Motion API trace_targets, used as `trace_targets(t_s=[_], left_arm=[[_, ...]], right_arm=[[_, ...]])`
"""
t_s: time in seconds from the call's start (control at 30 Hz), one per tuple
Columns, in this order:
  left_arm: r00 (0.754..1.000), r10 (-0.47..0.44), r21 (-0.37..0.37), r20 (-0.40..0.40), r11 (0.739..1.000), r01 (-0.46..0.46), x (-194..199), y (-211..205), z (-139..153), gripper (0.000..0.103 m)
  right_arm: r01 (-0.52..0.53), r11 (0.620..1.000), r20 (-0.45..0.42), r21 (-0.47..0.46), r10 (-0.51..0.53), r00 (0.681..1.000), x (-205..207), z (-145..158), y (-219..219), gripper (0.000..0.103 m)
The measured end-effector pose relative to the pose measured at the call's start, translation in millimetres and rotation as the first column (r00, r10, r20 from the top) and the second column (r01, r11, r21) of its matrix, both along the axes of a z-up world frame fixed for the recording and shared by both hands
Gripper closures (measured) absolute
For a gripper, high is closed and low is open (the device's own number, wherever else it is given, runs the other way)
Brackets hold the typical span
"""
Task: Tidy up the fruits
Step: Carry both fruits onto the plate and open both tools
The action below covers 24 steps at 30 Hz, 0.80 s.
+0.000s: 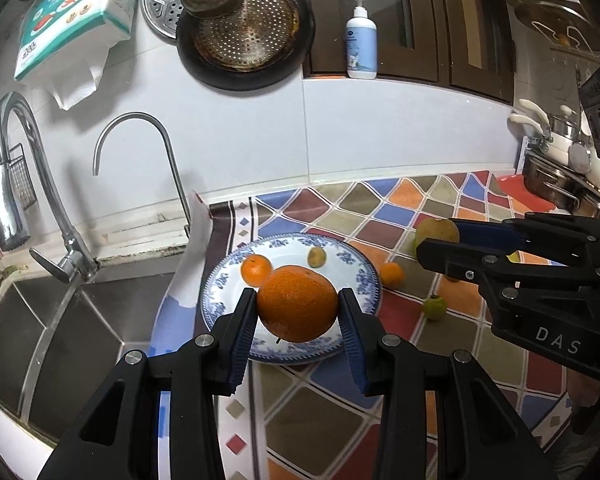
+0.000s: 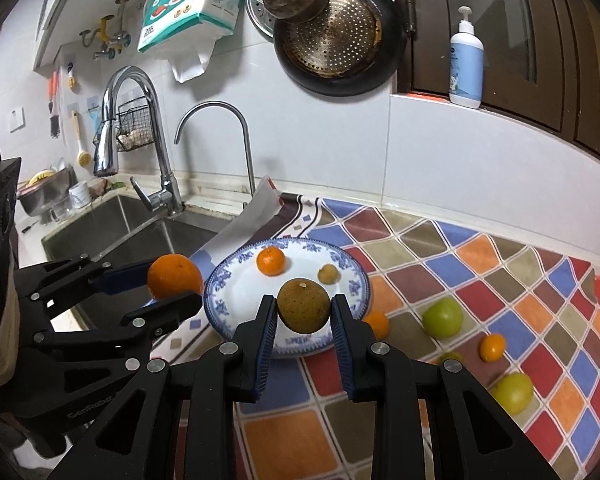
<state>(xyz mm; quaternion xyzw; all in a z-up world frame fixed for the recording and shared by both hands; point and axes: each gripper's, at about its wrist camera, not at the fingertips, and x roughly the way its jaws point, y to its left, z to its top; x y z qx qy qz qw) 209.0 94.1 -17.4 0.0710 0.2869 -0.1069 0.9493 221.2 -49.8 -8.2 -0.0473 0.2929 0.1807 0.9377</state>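
My left gripper [image 1: 298,310] is shut on a large orange [image 1: 297,303] and holds it above the blue-and-white plate [image 1: 364,280]. My right gripper [image 2: 304,312] is shut on a brownish-green round fruit [image 2: 303,306] above the plate's near rim [image 2: 360,280]. On the plate lie a small mandarin [image 2: 271,260] and a small yellow-green fruit [image 2: 327,273]. In the right wrist view the left gripper [image 2: 176,284] shows at left with the orange [image 2: 175,276]. In the left wrist view the right gripper [image 1: 440,240] shows at right with its fruit [image 1: 437,231].
Loose fruit lies on the chequered mat right of the plate: a green apple [image 2: 443,317], small oranges [image 2: 377,324] [image 2: 492,347], a yellow-green fruit [image 2: 512,392]. A steel sink [image 2: 140,224] with two taps [image 2: 156,152] lies left. Pans [image 2: 340,36] hang on the wall.
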Motion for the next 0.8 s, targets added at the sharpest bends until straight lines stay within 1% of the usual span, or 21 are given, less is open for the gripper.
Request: trace_targets(t_s=[0.43,0.8], left_arm=[[1.0,0.023,0.01,-0.014,1.0,-0.023,42,17,-11,0.062],[0.997,0.031,0.014,-0.064,0.999,-0.03,81,21,-32,0.062]], right_arm=[[-0.004,1.0,-0.02,-0.019,0.003,1.0,47,-12,22,0.074],[-0.007,1.0,-0.097,-0.024,0.004,0.995,88,-39,27,0.074]])
